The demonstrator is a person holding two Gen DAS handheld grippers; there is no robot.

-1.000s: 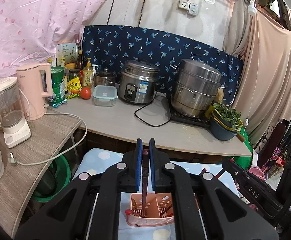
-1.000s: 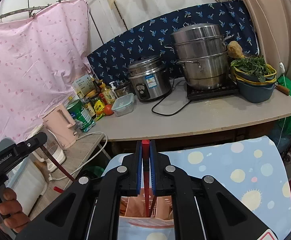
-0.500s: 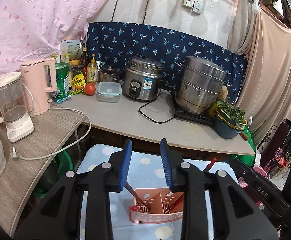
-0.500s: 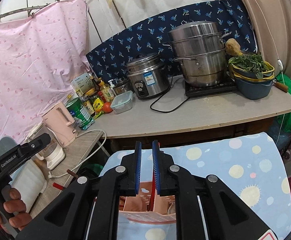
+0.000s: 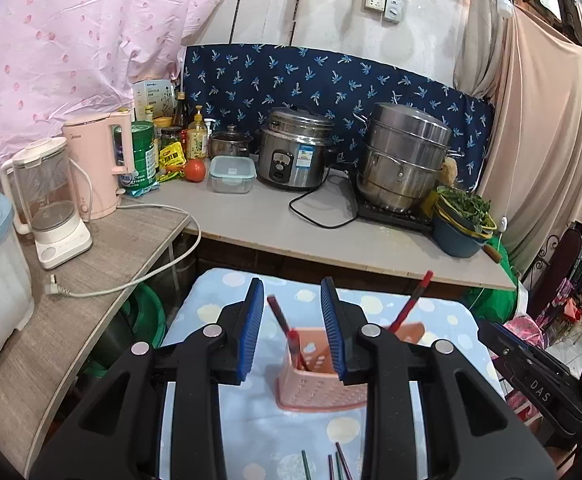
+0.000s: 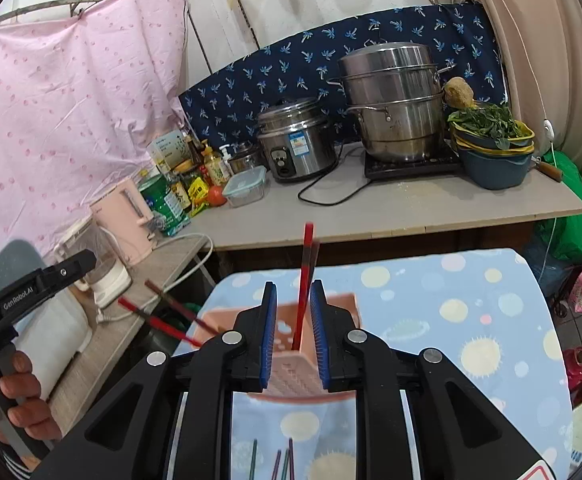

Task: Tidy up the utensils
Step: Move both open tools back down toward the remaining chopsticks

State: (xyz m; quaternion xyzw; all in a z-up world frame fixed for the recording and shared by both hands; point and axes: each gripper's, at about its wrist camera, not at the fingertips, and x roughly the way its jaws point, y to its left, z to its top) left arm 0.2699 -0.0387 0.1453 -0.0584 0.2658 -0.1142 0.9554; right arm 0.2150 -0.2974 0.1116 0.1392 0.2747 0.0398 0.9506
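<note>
left tongs (image 5: 293,326): wide open, empty | right tongs (image 6: 294,326): parted, released around red chopstick (image 6: 305,280) in pink holder (image 6: 291,376)

pink holder (image 5: 319,376) partly hidden behind claw fingers, loose chopsticks (image 6: 279,460) cut off at bottom edge, upright chopstick (image 6: 306,276) motion-blurred

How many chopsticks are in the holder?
3 in the holder: two chopsticks lean left, one stands between the right tool's open fingers. Others may be hidden inside.

Pink perforated plastic utensil basket (image 5: 318,376) upright on dotted blue cloth; red-tipped dark chopsticks (image 5: 287,330) lean inside; more loose chopsticks (image 5: 337,465) nearer.
</note>
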